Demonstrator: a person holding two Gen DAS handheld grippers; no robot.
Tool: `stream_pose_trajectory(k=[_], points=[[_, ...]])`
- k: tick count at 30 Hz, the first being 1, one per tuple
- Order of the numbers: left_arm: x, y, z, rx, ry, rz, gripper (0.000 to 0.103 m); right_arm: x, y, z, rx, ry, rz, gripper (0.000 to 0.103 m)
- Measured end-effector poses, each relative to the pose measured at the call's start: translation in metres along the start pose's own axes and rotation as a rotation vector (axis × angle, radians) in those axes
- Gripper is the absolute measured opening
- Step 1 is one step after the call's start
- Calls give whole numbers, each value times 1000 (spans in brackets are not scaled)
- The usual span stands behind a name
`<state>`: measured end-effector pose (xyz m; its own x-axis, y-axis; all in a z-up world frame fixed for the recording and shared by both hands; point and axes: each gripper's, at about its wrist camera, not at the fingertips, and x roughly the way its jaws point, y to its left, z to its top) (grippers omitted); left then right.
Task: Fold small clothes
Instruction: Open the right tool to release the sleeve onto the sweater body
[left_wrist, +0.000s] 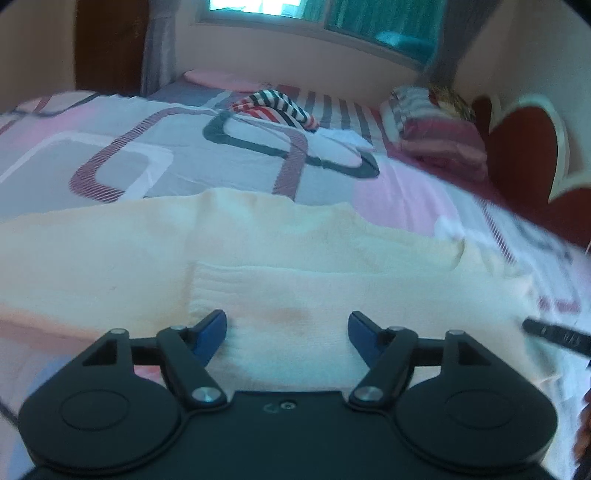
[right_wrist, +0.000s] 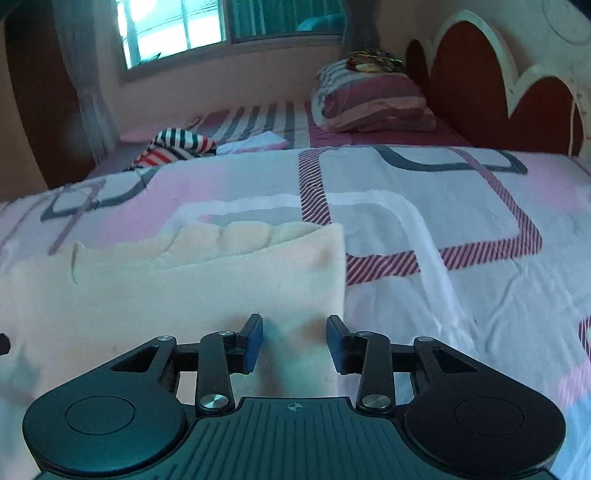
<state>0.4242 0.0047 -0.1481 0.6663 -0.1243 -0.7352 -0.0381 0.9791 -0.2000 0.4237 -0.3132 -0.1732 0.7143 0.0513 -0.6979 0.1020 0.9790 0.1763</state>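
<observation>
left gripper (left_wrist: 287, 334) hovers low over the cream garment (left_wrist: 258, 258), jaws spread wide, nothing between them; its near hem is hidden under the gripper body. blurred dark bar at far right, can't identify it. right gripper (right_wrist: 294, 341) sits at the cloth's right edge (right_wrist: 338, 273), jaws apart, bare bedsheet (right_wrist: 461, 295) beyond. striped clothing (right_wrist: 173, 147) lies far back.

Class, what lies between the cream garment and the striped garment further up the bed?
Only bare patterned bedsheet separates the cream garment from the striped garment; both wrist views show this.
</observation>
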Motion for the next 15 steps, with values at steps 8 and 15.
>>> stream_pose_trajectory(k=[8,15], points=[[-39,45,-4,-123,-8,53,75,-28,36,1,-3,17,124,38],[-64,85,-10,-169,-30,118,76,-29,90,-16,-61,64,205,38]])
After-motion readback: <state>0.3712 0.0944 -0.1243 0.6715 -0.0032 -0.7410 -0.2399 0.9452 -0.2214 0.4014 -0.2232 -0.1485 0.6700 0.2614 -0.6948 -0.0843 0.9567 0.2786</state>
